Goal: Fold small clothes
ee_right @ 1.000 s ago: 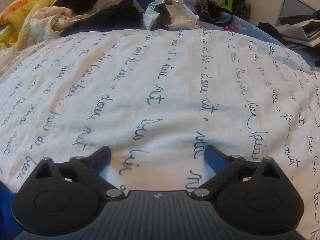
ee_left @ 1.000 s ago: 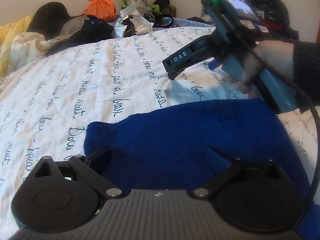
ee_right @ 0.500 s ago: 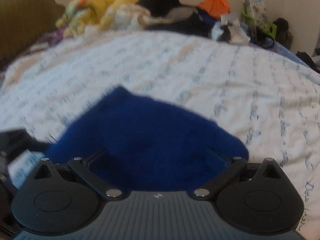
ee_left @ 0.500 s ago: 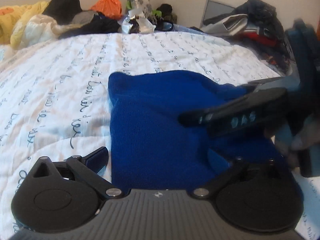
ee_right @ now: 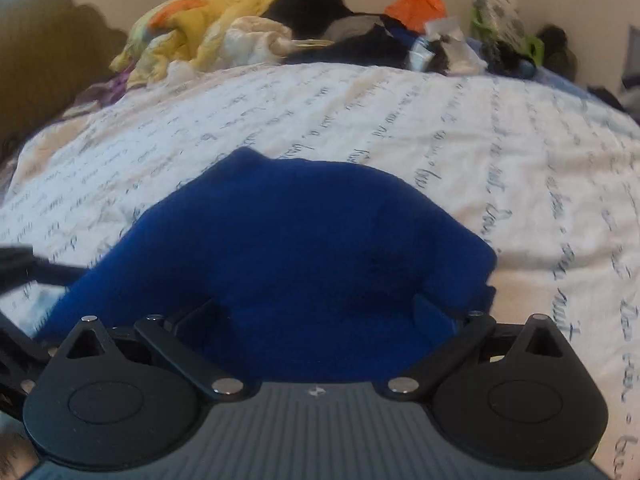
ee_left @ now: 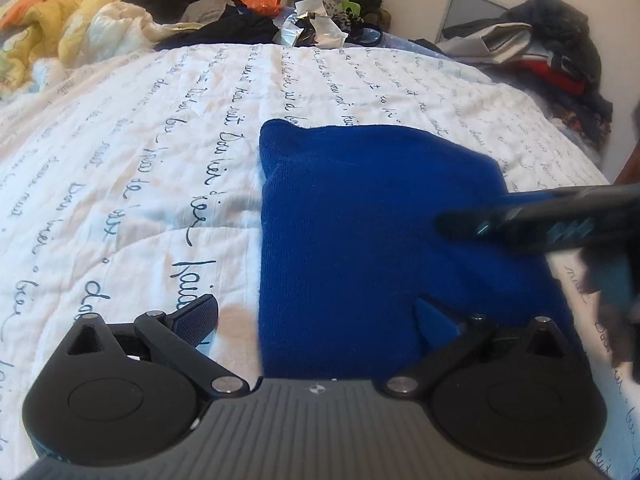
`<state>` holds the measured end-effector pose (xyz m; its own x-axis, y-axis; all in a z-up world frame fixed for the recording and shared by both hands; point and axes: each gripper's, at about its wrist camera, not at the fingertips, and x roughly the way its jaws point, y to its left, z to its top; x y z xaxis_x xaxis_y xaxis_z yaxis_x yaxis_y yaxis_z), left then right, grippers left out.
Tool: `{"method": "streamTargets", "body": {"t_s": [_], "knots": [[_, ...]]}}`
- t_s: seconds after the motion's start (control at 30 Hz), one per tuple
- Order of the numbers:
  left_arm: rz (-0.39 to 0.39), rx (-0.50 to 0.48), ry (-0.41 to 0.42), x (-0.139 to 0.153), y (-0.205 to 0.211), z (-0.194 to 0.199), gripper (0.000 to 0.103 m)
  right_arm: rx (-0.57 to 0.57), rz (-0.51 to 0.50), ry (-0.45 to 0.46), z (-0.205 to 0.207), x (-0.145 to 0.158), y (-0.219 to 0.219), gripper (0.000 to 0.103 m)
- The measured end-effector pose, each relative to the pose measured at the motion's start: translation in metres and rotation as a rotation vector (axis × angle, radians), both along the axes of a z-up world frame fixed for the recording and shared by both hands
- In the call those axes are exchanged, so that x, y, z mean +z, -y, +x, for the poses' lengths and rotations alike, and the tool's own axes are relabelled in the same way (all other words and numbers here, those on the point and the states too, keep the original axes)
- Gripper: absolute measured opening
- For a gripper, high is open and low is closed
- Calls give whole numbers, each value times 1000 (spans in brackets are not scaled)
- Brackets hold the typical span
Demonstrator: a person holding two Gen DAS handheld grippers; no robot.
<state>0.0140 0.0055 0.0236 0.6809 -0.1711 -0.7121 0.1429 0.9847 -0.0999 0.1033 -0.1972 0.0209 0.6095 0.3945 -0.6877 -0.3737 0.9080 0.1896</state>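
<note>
1. I count one white quilted bedspread (ee_left: pixel 160 152), soft and covered with rows of dark script
2. My left gripper (ee_left: pixel 316 316) has its jaws apart over the near edge of one blue knit garment (ee_left: pixel 380 216), lying flat mid-bed
3. My right gripper (ee_right: pixel 316 308) is spread wide too, low over the garment

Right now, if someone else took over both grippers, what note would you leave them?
Left gripper: open, empty, over the near left edge of the blue knit.
Right gripper: open, empty, low over the knit's near right part.
The knit lies mostly flat on the white bedspread; whether it is already folded once cannot be told.
Clothes pile sits along the far edge.
Left: grasp an edge and fold.
</note>
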Motion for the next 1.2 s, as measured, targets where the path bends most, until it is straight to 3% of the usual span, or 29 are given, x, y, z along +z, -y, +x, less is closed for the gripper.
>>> {"method": "streamTargets", "body": {"t_s": [0.13,0.27,0.3,0.33,0.43,0.53,0.6,0.67,0.7,0.73,0.8,0.9,0.97,1.03,1.1,1.13,1.2], "knots": [[-4,10,2,-2,-1,-4,103,-51,89,63,-40,24,24,103],[-14,20,-1,-4,1,-3,103,-91,7,7,-49,4,28,103],[-10,18,0,-4,1,-3,103,-68,-4,-13,-48,-5,25,89],[-3,17,0,-3,2,-3,103,-28,22,-22,-50,-12,24,65],[13,17,10,8,0,-9,100,-11,52,-10,-48,-10,34,51],[6,-22,76,26,-10,-33,98,-55,153,-67,-39,-13,56,52],[79,-57,185,33,-16,-62,99,-70,183,-95,-49,-5,59,53],[172,-93,258,29,-20,-90,100,-82,253,-88,-67,7,70,65],[203,-111,260,24,-21,-100,99,-85,331,-91,-77,10,79,75],[226,-128,247,18,-22,-107,97,-86,402,-110,-85,10,86,76],[256,-156,219,6,-19,-116,86,-80,450,-157,-95,8,90,76],[242,-162,169,-7,-15,-110,76,-69,385,-159,-102,4,81,74],[229,-141,153,-13,-12,-102,77,-57,339,-177,-100,-1,72,62],[203,-123,153,-14,-12,-96,72,-46,277,-186,-97,-8,61,41],[161,-117,142,-11,-12,-92,44,-29,217,-173,-99,-12,53,19],[126,-125,127,-9,-13,-92,15,-19,205,-173,-98,-10,53,14],[123,-98,145,-4,-15,-97,14,-2,215,-169,-101,-1,59,8]]}}
